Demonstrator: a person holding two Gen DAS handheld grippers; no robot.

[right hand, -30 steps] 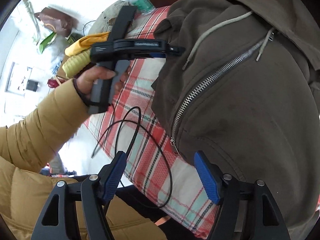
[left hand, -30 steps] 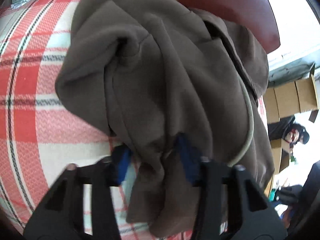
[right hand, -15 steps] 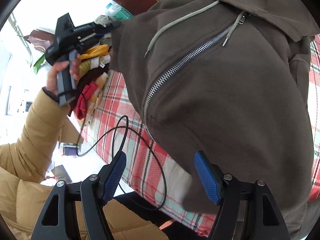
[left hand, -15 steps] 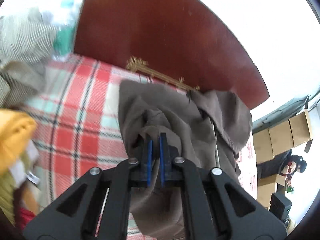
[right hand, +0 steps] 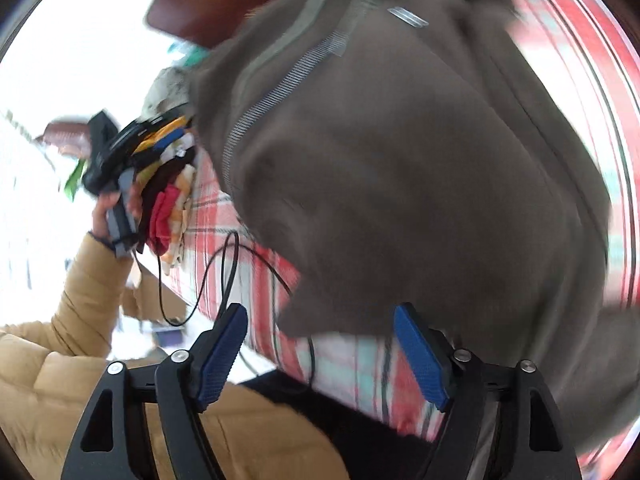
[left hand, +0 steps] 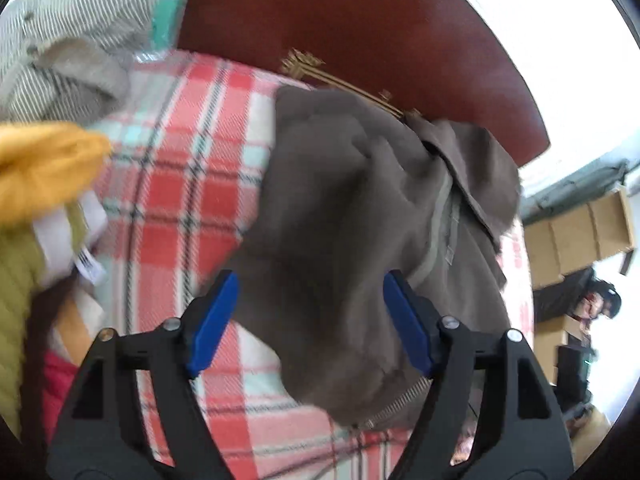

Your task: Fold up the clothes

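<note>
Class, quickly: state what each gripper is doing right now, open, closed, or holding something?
Left gripper: open, holding nothing, over the brown hoodie.
Right gripper: open, holding nothing, at the hoodie's lower edge.

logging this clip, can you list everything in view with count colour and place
hoodie: one, brown with a zip, lying on the blanket below the headboard
blanket: one, red, white and pale green plaid, covering the bed
headboard: one, dark red-brown wood with gold trim, behind the hoodie
clothes pile: one heap, yellow, olive, red and grey striped, left of the hoodie
cardboard boxes: several, tan, far right background
cable: one, black, looping over the blanket edge
left gripper: one, black with blue pads, open over the hoodie
right gripper: one, black with blue pads, open near the hoodie's hem
jacket sleeve: tan, puffy, on the left arm
</note>
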